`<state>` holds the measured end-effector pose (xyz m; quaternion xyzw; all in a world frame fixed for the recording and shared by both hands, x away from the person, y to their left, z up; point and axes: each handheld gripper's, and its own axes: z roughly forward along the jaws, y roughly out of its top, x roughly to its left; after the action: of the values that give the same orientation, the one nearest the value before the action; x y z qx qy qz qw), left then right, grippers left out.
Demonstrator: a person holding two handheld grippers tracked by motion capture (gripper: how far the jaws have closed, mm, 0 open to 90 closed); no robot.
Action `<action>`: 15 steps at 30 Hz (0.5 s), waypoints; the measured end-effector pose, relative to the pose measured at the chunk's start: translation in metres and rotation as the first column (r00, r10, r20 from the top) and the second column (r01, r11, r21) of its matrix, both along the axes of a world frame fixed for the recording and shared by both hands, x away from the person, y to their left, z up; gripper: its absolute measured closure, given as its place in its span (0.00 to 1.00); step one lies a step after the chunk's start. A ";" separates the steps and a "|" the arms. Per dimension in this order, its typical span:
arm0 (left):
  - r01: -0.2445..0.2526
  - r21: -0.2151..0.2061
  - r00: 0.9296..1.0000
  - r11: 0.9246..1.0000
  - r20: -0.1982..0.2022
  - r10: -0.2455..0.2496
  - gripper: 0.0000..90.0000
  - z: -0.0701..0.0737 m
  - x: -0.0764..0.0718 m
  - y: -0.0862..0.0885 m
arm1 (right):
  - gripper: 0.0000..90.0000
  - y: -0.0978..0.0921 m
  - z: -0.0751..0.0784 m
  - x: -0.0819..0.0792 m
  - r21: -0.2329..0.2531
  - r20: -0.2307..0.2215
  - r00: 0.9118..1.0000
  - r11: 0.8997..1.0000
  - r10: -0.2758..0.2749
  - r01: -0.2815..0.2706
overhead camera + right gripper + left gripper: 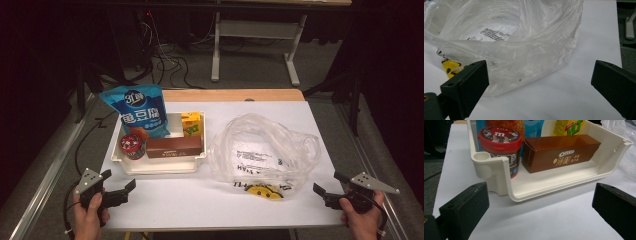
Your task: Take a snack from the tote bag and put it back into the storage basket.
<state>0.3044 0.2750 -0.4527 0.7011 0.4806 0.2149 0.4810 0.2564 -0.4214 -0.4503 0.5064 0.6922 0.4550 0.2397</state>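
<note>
We hold the left gripper [121, 186] near the table's [175, 200] front left corner with its jaws wide apart and nothing between them, aimed at the tray [165, 165]. The right gripper [327, 189] sits near the front right corner, jaws just as wide and bare, aimed at the plastic bag [262, 150].

The tray lies on the left half of the table, its long axis running left to right in the high view; in the left gripper view its cut-down front wall [549, 187] faces us. The bag lies crumpled on the right half, just beside the tray, its mouth turned up and toward the far side, with a yellow and black print [265, 191] at its near edge.

We count four things in the tray: one brown box [560, 153] lying along the front with its long axis parallel to the tray's, one round tub with a red lid [499, 143] upright in the front left corner, one blue snack packet [137, 111] leaning against the back left and rising above the rim, and one yellow carton [191, 123] upright at the back right.

Bare table lies between each gripper and what it faces. Behind the table stand a desk frame [255, 45] and loose cables [167, 62] on the floor.
</note>
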 end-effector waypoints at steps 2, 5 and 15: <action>-0.001 0.002 1.000 1.000 0.001 0.001 0.02 0.000 0.000 0.000 | 0.02 0.001 -0.001 0.001 -0.003 0.000 1.000 1.000 0.000 0.000; 0.001 0.003 1.000 1.000 0.001 -0.001 0.02 0.000 0.000 0.000 | 0.02 0.002 -0.001 0.001 -0.006 -0.005 1.000 1.000 -0.002 0.002; 0.002 0.007 1.000 1.000 -0.002 -0.002 0.02 -0.001 0.000 0.000 | 0.03 0.002 -0.002 0.002 -0.011 -0.003 1.000 1.000 -0.003 0.003</action>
<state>0.3048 0.2745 -0.4534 0.7036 0.4794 0.2154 0.4783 0.2580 -0.4193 -0.4520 0.5069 0.6943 0.4500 0.2420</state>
